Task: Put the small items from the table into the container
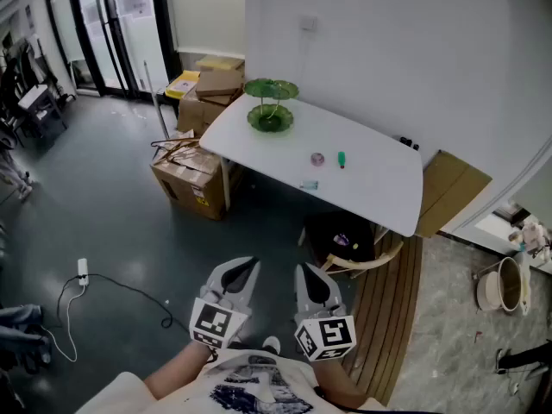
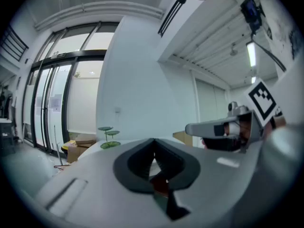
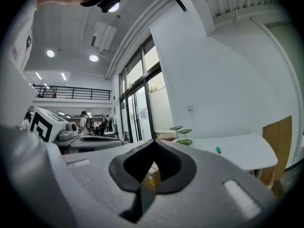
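Note:
A white table [image 1: 379, 188] stands well ahead of me by the wall. On it are a green two-tier stand [image 1: 270, 102], a small pink round item [image 1: 317, 159], a small green item [image 1: 341, 159] and a pale blue item [image 1: 309, 185]. My left gripper [image 1: 250, 266] and right gripper [image 1: 304, 271] hang side by side close to my body, far short of the table, both shut with nothing in them. The left gripper view shows its shut jaws [image 2: 153, 144] and the stand [image 2: 109, 137] far off. The right gripper view shows shut jaws [image 3: 153, 144], the stand [image 3: 180, 136] and the green item [image 3: 218, 149].
Cardboard boxes [image 1: 194, 175] sit left of the table, with more stacked [image 1: 214, 84] behind. A chair with a dark seat [image 1: 349, 240] stands at the table's near side. A cable and plug [image 1: 82, 272] lie on the floor at left. A brown board [image 1: 444, 192] leans right of the table.

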The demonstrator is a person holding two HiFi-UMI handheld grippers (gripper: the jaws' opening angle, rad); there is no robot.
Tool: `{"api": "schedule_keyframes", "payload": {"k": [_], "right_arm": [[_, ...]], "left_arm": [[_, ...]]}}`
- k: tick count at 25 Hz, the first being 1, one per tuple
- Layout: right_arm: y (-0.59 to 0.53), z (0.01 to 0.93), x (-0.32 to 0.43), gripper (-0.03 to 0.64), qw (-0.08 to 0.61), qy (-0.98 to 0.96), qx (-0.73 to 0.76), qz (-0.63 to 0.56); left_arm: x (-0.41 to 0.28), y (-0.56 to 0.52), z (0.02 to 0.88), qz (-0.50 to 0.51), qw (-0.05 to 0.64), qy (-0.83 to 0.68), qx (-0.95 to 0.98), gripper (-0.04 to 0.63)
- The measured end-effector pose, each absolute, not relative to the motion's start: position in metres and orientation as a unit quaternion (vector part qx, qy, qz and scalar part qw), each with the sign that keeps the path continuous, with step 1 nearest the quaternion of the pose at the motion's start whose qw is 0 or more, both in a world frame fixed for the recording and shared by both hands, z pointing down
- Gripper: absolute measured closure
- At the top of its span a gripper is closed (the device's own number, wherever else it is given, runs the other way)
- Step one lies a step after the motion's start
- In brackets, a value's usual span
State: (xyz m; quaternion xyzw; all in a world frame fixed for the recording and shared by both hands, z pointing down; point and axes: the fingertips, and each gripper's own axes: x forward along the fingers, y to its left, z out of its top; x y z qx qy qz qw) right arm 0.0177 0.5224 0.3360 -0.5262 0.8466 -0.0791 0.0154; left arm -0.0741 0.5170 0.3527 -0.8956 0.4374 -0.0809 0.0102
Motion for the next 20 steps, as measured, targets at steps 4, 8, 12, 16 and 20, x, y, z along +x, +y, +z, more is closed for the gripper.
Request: {"api": "schedule_keyframes", "payload": {"k": [4,8,12,16,20], "right_arm": [[0.525,0.327,0.031,0.62,0.019,0.846,-0.528,-0.071],[0.526,0.326,0.034,0.618,0.017,0.848,-0.525,-0.072],[0.525,0.331,0.04,0.618,0.014,0.846,-0.527,-0.081],[0.526,0.334,0.04,0.618,0.017,0.851,-0.519,-0.077],[0.524,0.331,0.04,0.618,0.03,0.861,-0.501,-0.085]], "left_arm": [[-0.056,0.522,0.348,-0.082,0.016,0.434,-0.897,0.607],[-0.052,0.523,0.352,-0.084,0.005,0.438,-0.895,0.607],[-0.05,0.521,0.356,-0.089,-0.003,0.443,-0.892,0.607],[-0.05,0.519,0.359,-0.091,-0.002,0.446,-0.89,0.607],[-0.048,0.517,0.358,-0.094,0.0,0.452,-0.887,0.607]]}}
